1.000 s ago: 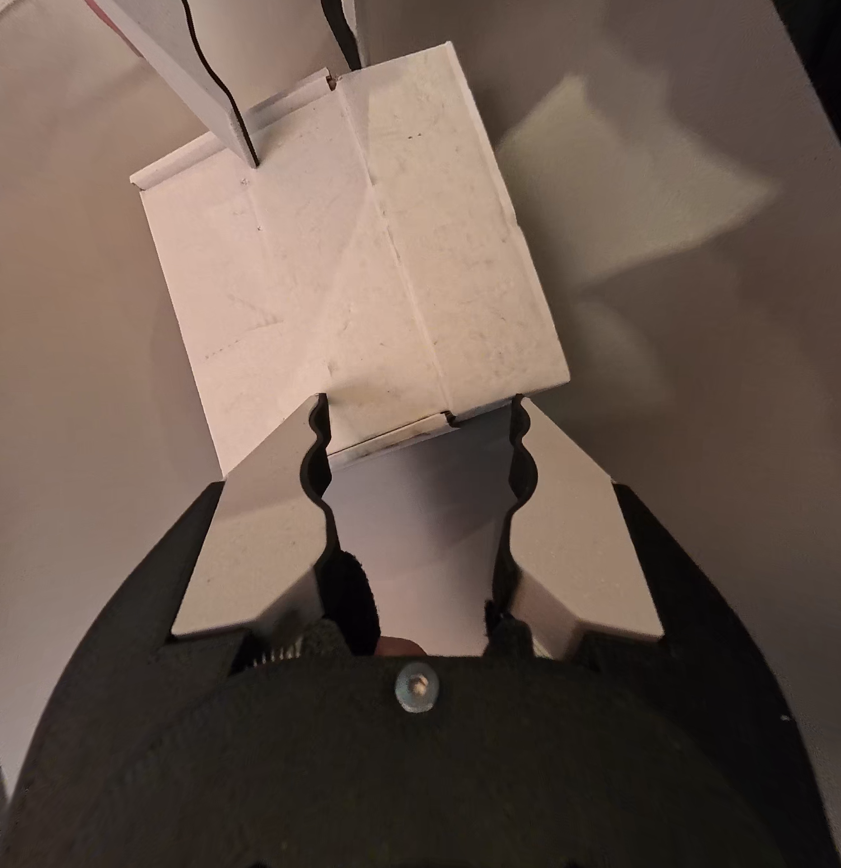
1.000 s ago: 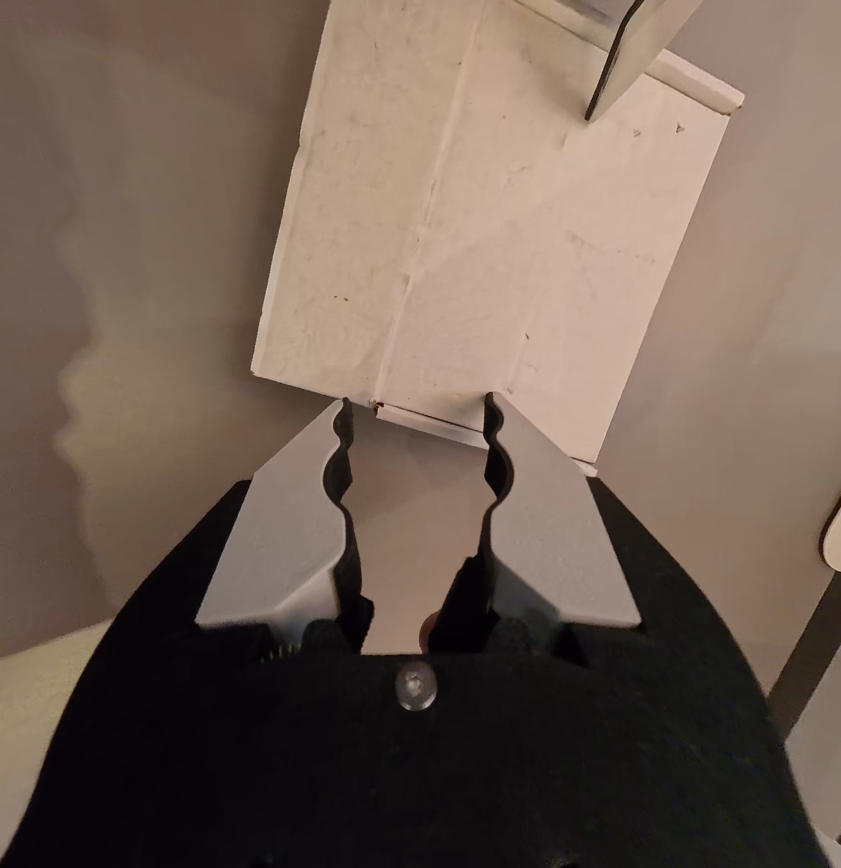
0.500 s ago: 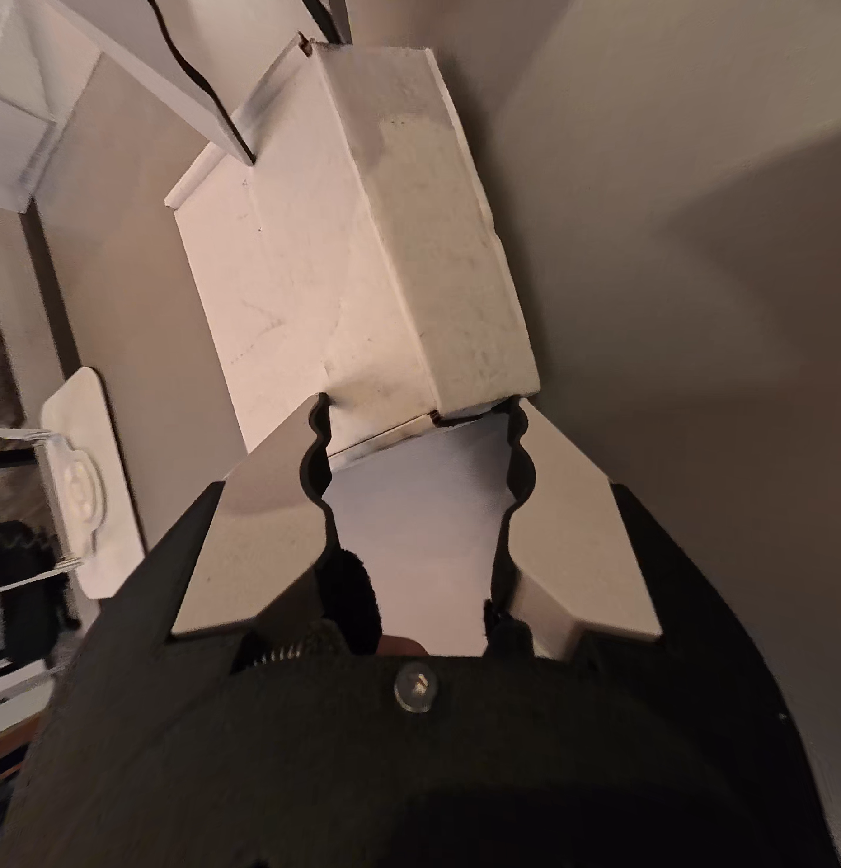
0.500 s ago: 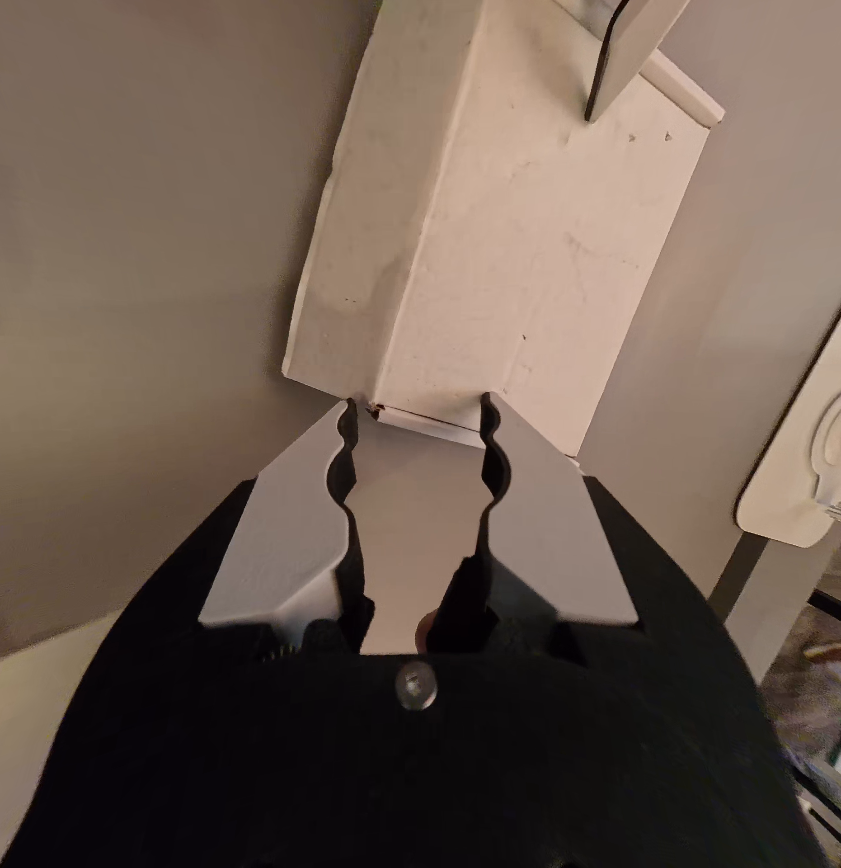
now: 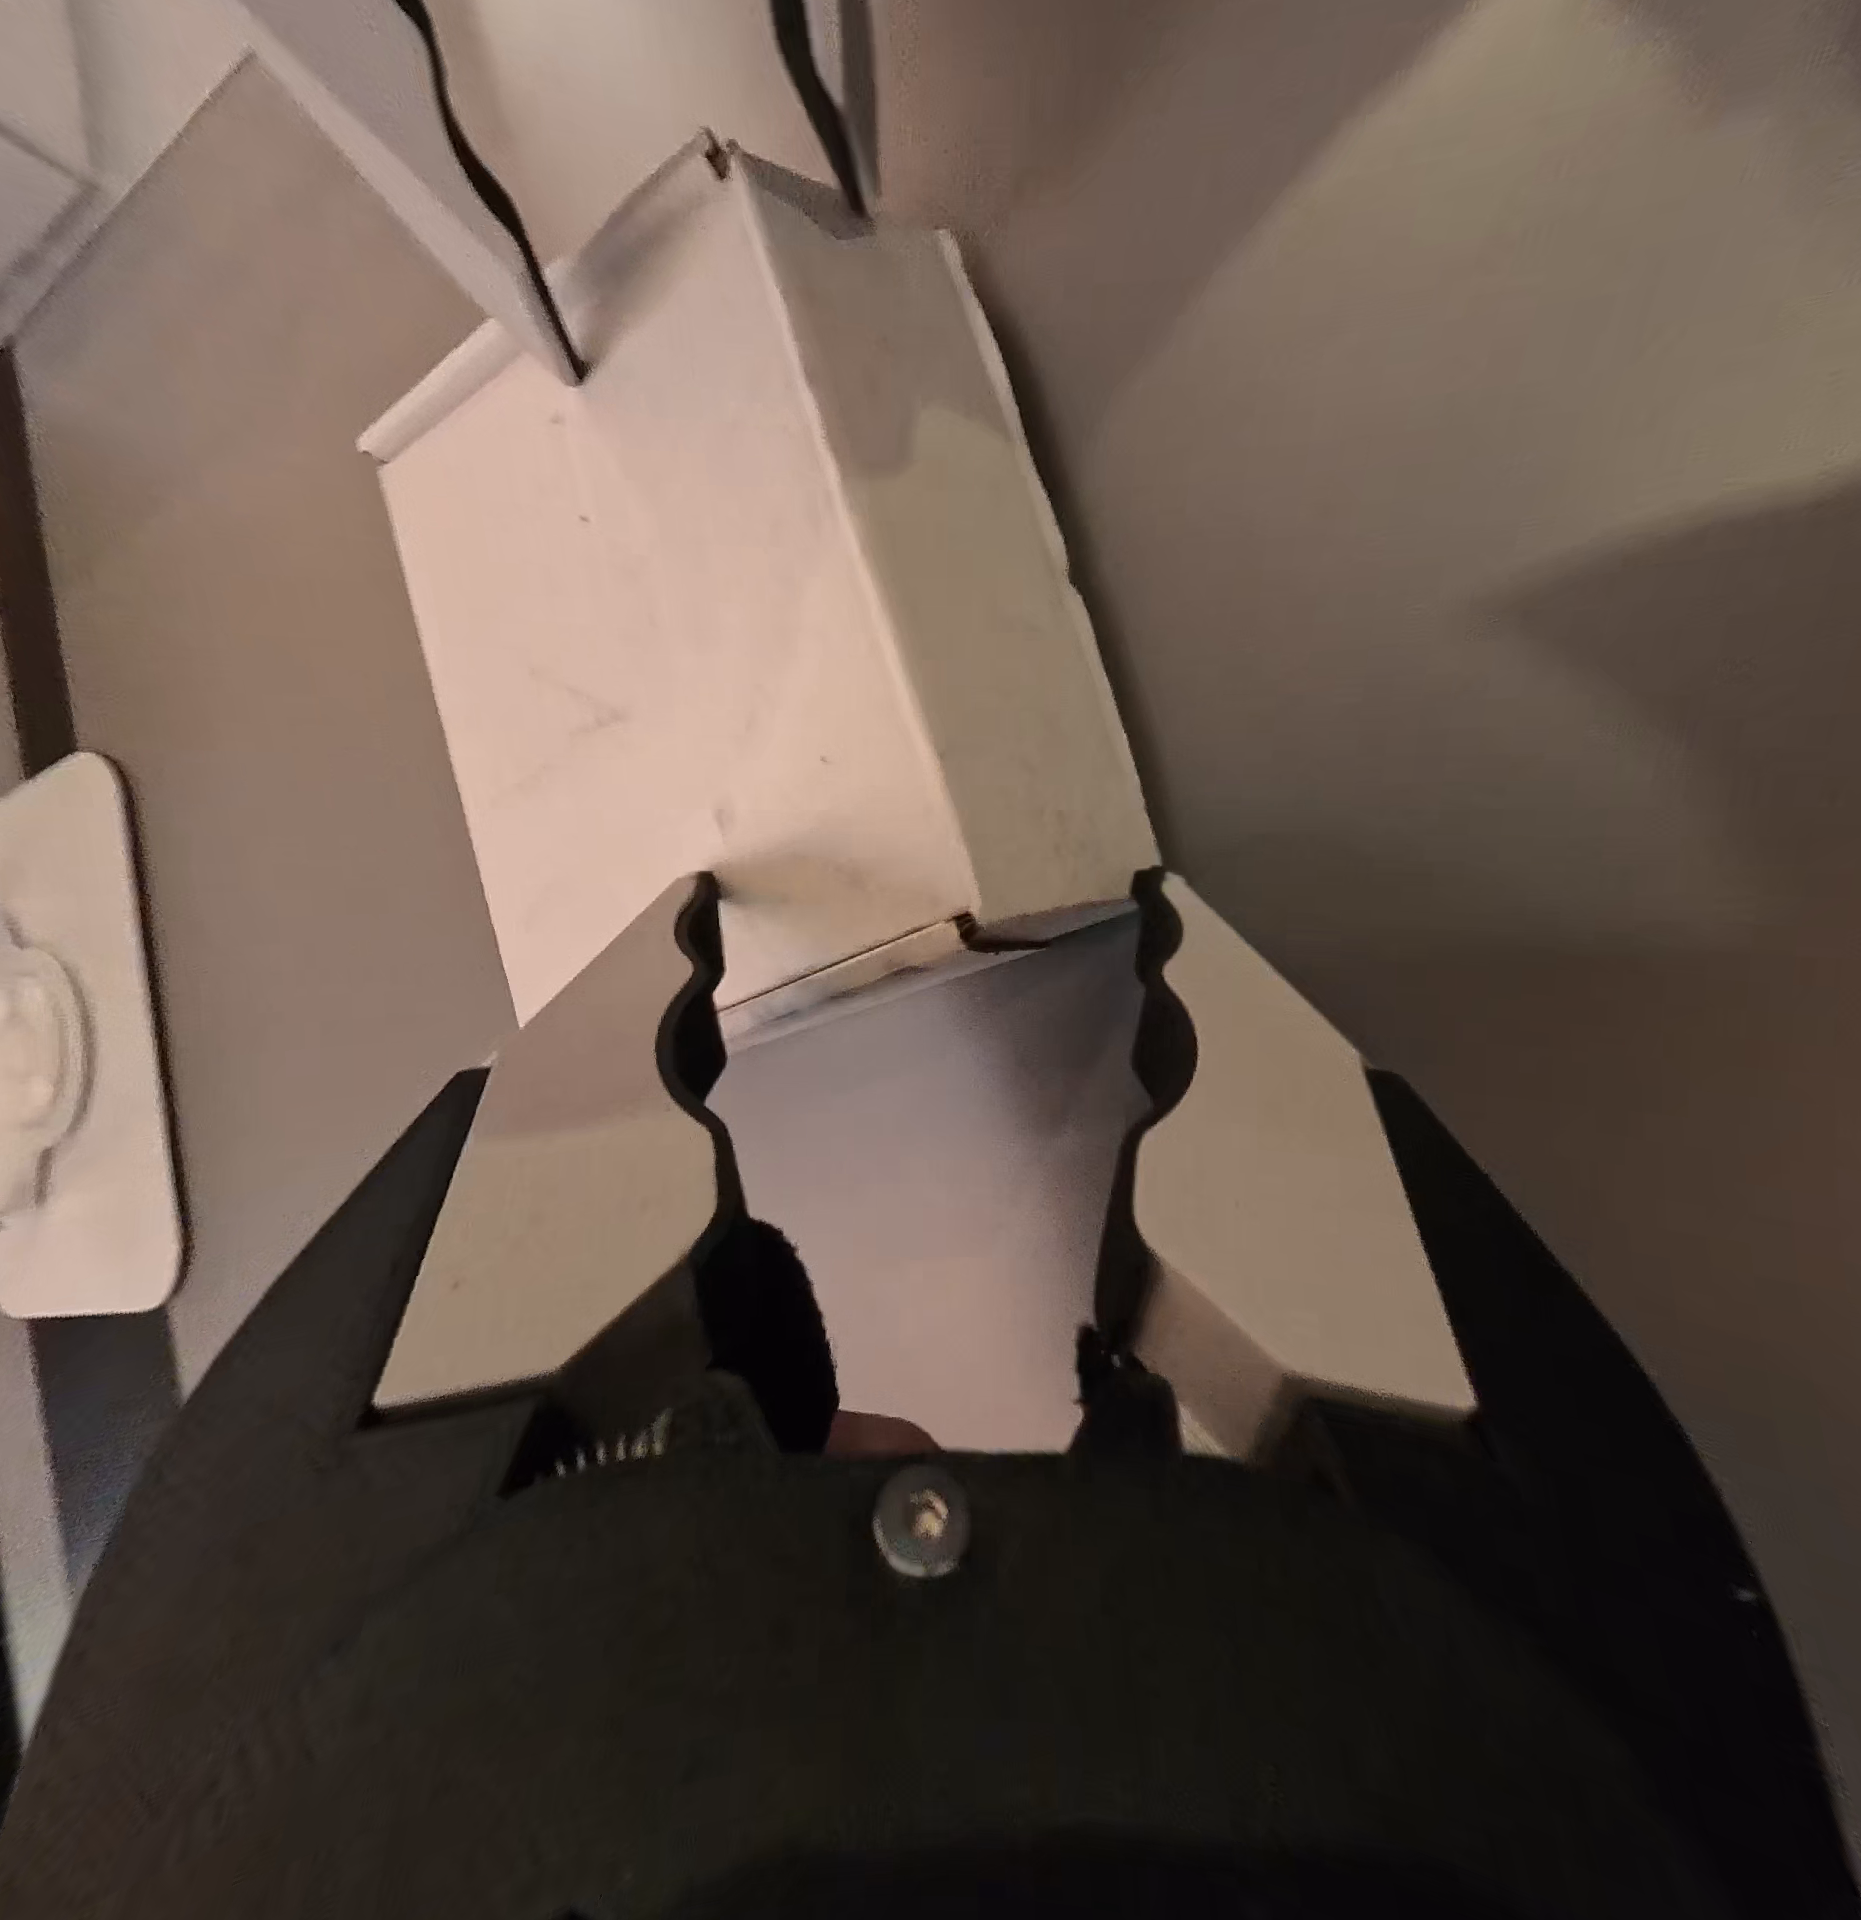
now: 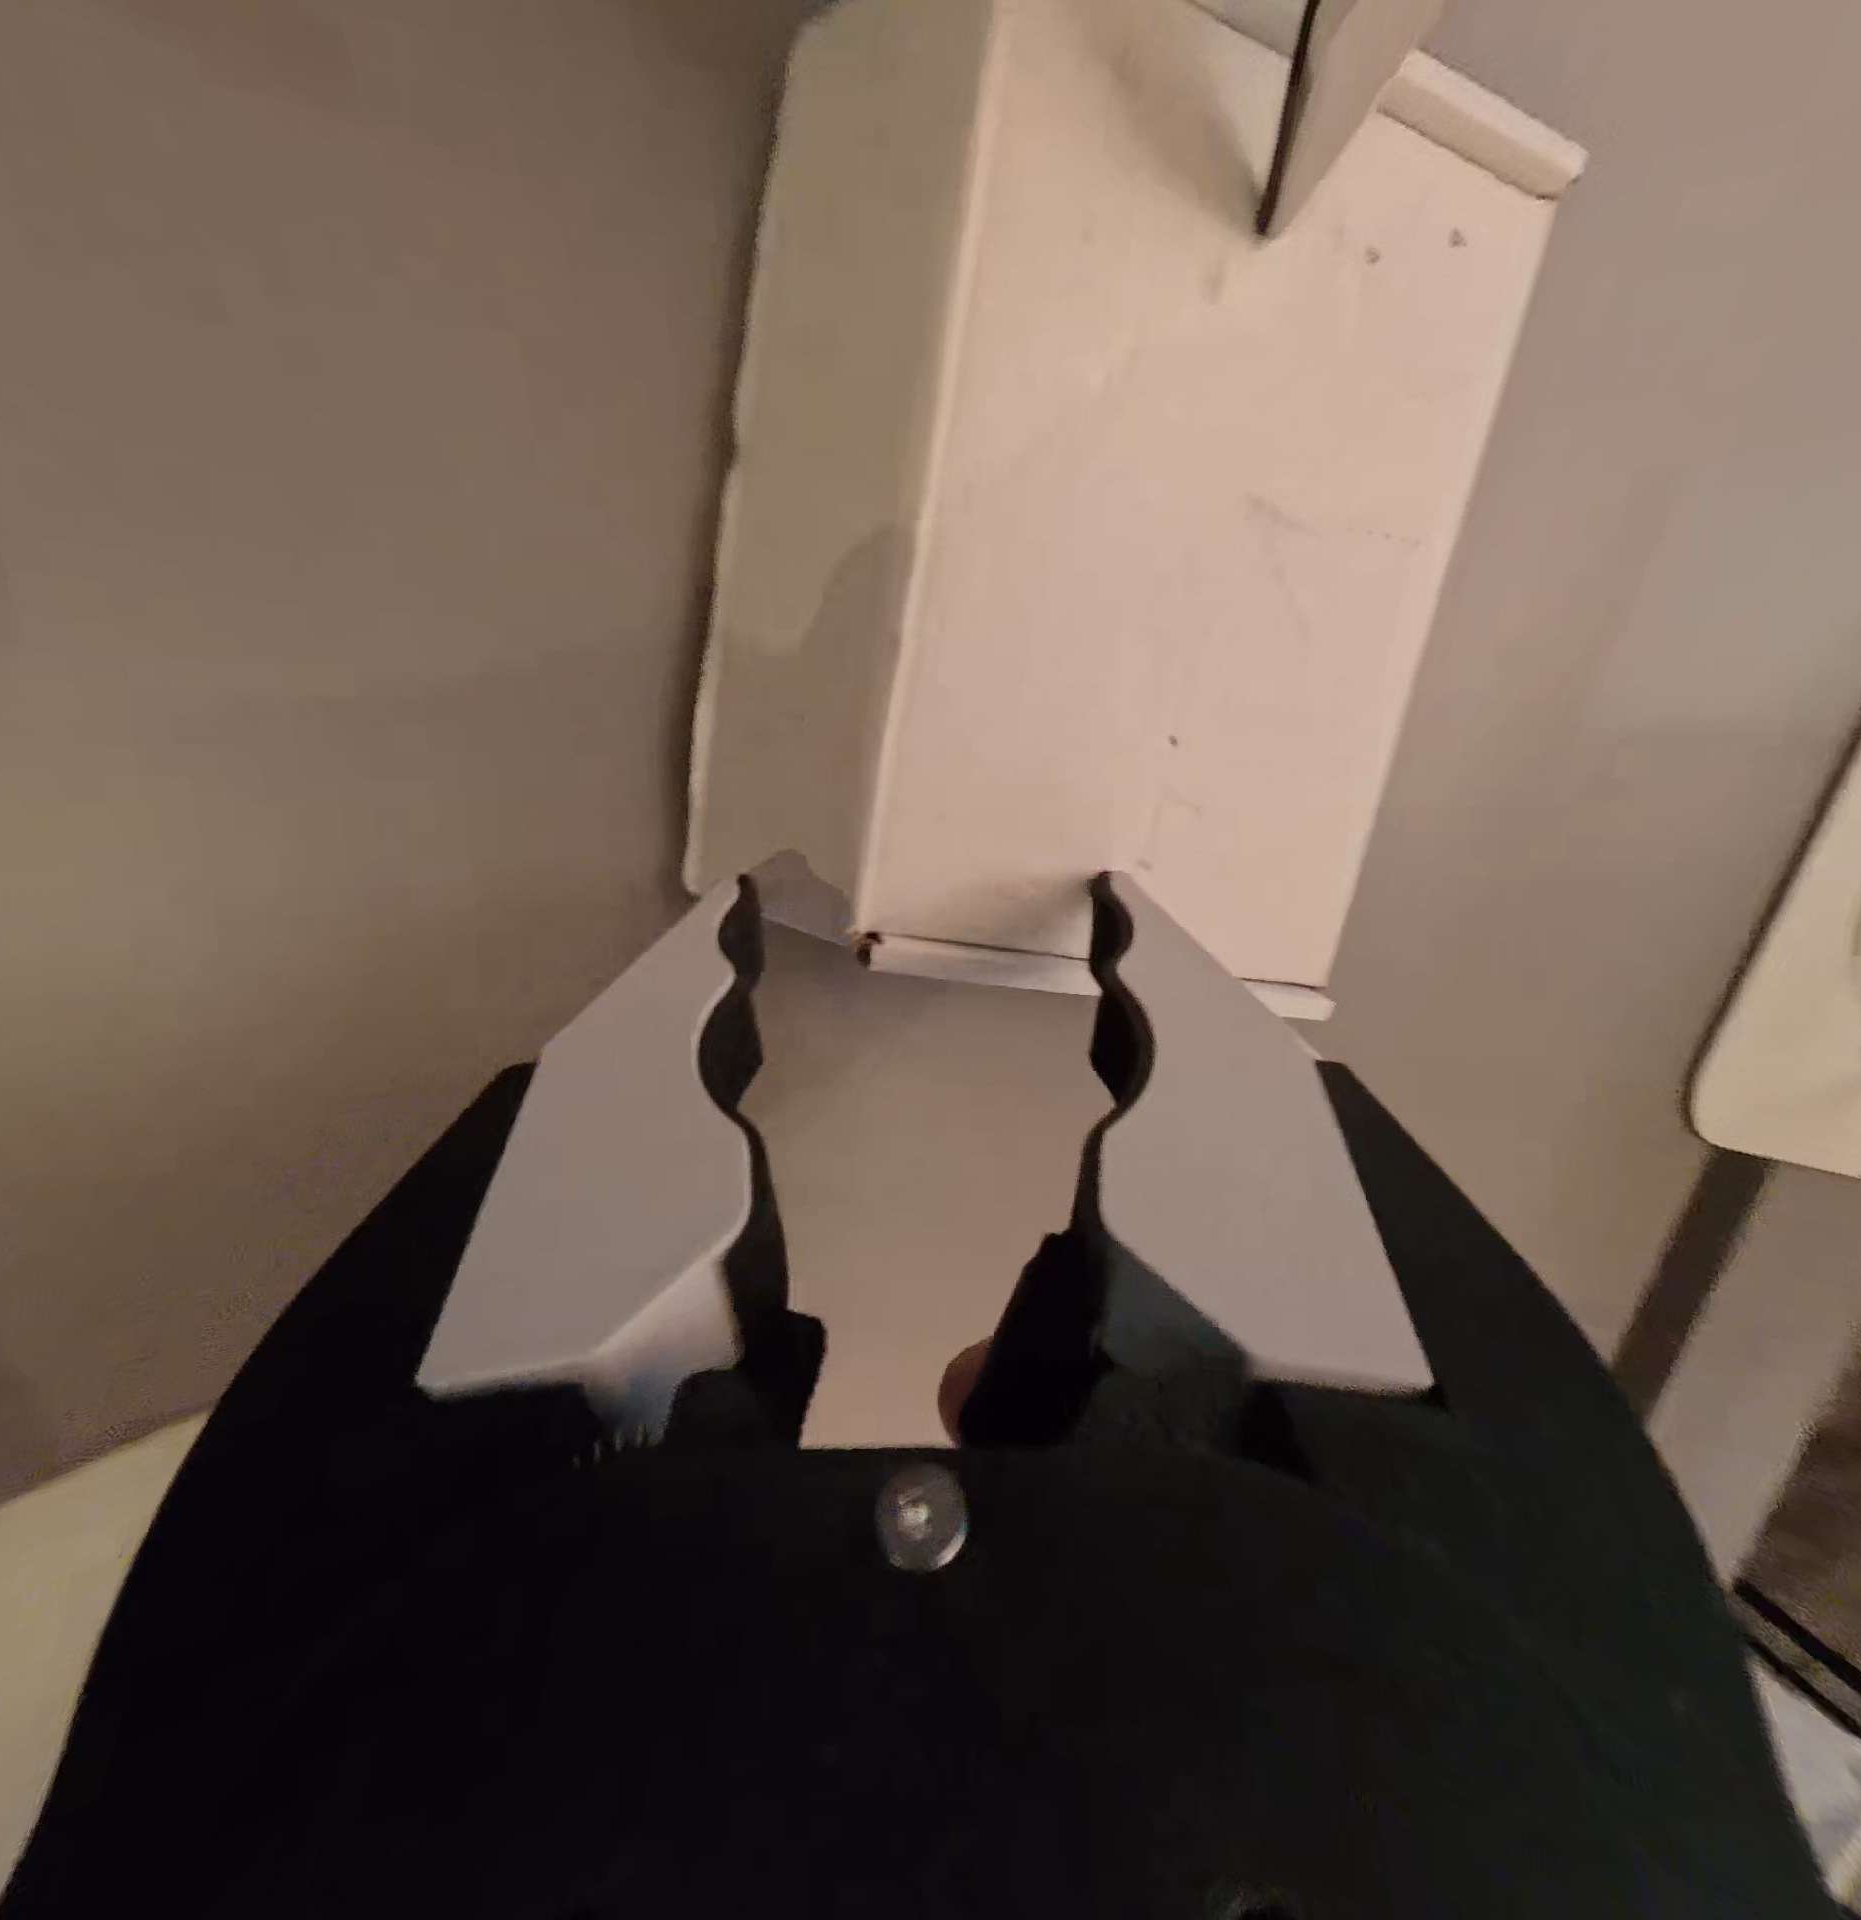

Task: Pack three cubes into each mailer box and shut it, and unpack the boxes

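The white mailer box (image 5: 718, 623) is shut and sits right in front of both of your tools, held up between them, and you can't tell if it touches the grey bench (image 5: 1477, 727) below. Its long side runs from one tool to the other. Your left hand-held gripper (image 5: 921, 894) grips one short end, with its two fingers squeezing the box's end from each side. Your right hand-held gripper (image 6: 921, 894) grips the far short end the same way. In each view you can see the other tool's fingertips at the far end of the box. Both tools are just as close, since each one is touching its own end. You see one box here and two tools. You see no cubes, so if any are there, they are hidden inside. Off to the side, a pale rounded plate (image 5: 64, 1039) sits near the bench edge.
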The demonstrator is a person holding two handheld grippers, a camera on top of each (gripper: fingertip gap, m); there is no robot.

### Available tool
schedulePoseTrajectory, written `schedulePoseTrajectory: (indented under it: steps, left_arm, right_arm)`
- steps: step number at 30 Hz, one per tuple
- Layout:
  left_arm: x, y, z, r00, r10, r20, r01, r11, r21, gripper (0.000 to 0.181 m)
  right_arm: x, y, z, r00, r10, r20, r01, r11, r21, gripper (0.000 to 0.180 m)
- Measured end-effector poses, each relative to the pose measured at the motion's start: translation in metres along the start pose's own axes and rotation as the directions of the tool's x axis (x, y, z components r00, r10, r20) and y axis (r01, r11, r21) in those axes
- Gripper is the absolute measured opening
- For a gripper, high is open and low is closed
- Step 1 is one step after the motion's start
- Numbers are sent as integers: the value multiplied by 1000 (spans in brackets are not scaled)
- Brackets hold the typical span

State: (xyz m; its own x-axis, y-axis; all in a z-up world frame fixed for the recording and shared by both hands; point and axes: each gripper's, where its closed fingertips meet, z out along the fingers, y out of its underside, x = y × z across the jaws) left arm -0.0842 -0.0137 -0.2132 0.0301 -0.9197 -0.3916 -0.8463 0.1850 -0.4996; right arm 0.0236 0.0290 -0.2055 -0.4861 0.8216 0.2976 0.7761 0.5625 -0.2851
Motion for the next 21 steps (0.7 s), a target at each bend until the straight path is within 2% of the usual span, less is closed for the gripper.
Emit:
schedulePoseTrajectory:
  steps: [3,9,14,18,19,20,21]
  left_arm:
    - [1,-1,2,998,-32,50,31,999,10,81]
    - [-14,2,7,971,7,239,5,999,-52,58]
    - [-14,1,8,964,-23,263,30,999,-23,57]
    - [-14,0,7,965,6,263,7,999,-49,59]
    - [-14,-1,7,962,25,273,-10,998,-57,59]
    - [-14,-2,8,958,39,285,-23,998,-60,60]
    - [-14,-3,11,955,42,295,-28,998,-54,61]
  right_arm:
    - [0,-1,2,998,26,-58,-26,1000,12,63]
    - [8,1,6,972,-29,-232,24,999,-25,52]
    - [8,0,7,960,-3,-281,4,1000,4,49]
    - [8,-1,5,965,26,-262,-21,1000,21,52]
    - [9,-2,4,969,57,-242,-52,998,27,58]
    - [10,-4,3,971,89,-220,-84,996,32,75]
    - [15,-9,0,970,114,-216,-107,993,44,83]
